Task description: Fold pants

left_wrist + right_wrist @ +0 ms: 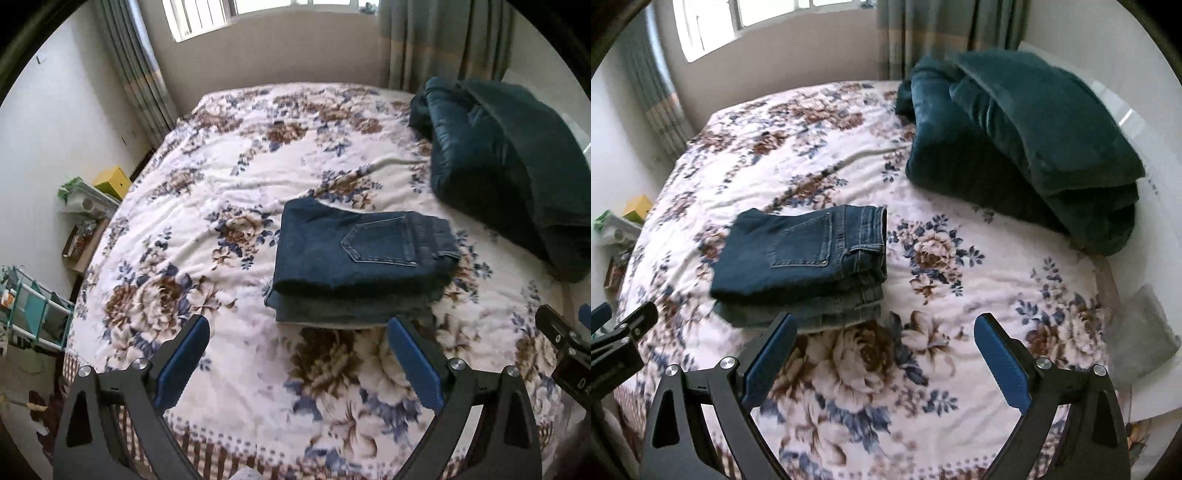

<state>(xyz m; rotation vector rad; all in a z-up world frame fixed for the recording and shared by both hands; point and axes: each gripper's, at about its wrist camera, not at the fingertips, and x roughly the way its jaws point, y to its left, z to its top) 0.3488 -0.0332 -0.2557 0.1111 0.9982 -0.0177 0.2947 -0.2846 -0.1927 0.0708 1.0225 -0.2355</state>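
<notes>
Standing spread wide, the left claw (297, 341) grips nothing; only the flowered bedspread (221, 184) shows between its blue pads (413, 363). The right claw (884, 338) is in the same condition: pads (1001, 363) far apart, nothing pinched, bedspread beneath. Each claw looks down at the bed from above and on the near side of the garment, and neither touches cloth.

The jeans (360, 258) lie just beyond the fingertips, near the middle of the bed, folded into a compact block with a back pocket (799, 242) facing up and the waistband (873, 229) along the right-hand end. A lower layer juts slightly past the top layer along the near edge, so the stack is not perfectly flush.

Judgement: the folding appears complete, and the step in hand is a clean withdrawal. Done well, it keeps both claws spread and clear of the near edge, so that no pad catches the protruding layer and drags the stack open. If a tidier result is wanted, a light push on that edge with one claw, square to the fold, would suffice.

A dark green blanket (1015, 147) is heaped well apart at the far right, near the curtain (443, 40), and plays no part.
</notes>
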